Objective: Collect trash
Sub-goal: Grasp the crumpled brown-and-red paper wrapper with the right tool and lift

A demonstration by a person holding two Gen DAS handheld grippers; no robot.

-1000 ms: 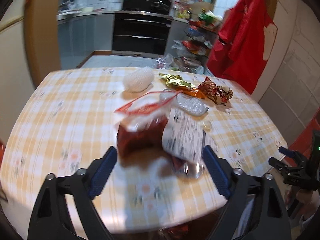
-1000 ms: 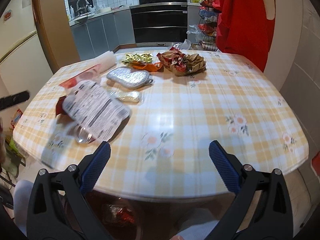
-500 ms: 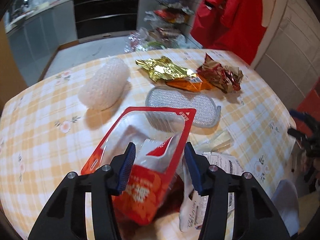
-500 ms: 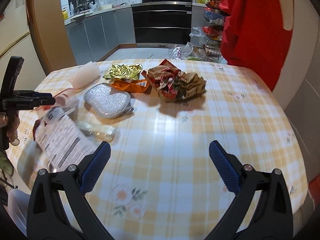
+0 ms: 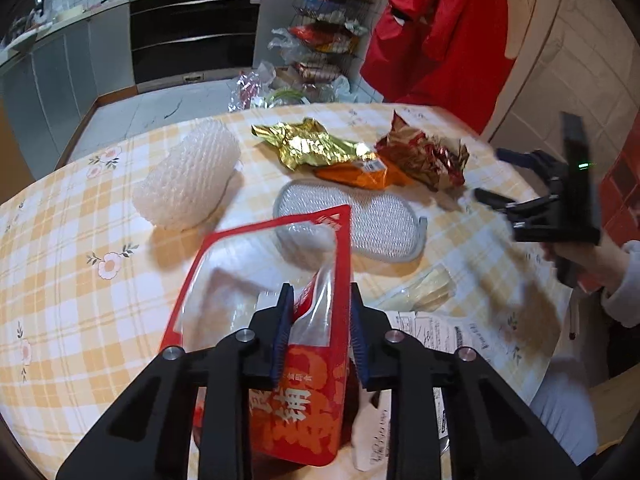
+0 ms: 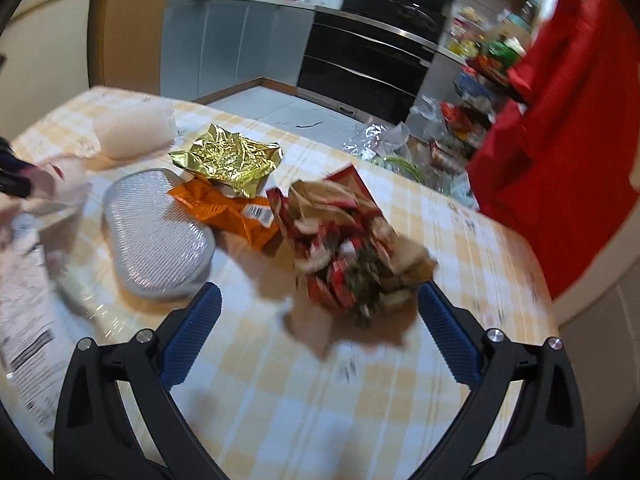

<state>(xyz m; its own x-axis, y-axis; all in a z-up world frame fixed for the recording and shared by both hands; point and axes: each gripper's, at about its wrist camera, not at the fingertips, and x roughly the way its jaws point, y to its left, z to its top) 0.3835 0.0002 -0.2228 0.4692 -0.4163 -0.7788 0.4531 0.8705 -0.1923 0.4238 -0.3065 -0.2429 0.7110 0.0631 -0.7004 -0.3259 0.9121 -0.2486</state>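
Note:
My left gripper (image 5: 320, 332) is shut on a red and clear plastic pouch (image 5: 280, 292) and holds it over the checked table (image 5: 80, 240). My right gripper (image 6: 320, 332) is open and empty, just short of a crumpled red and brown wrapper (image 6: 352, 248), which also shows in the left wrist view (image 5: 424, 156). A gold foil wrapper (image 6: 228, 160), an orange packet (image 6: 232, 212) and a silver mesh pad (image 6: 156, 224) lie left of it. The right gripper (image 5: 516, 188) shows in the left wrist view at the right table edge.
A white foam net sleeve (image 5: 188, 176) lies at the far left. A printed white sheet (image 5: 452, 344) and a small clear wrapper (image 5: 420, 292) lie near the front edge. A red garment (image 6: 560, 120) hangs to the right. Bags and a rack (image 5: 320, 40) stand beyond the table.
My left gripper has closed on the red pouch and lifted it. My right gripper has moved forward and left, up close to the crumpled red and brown wrapper.

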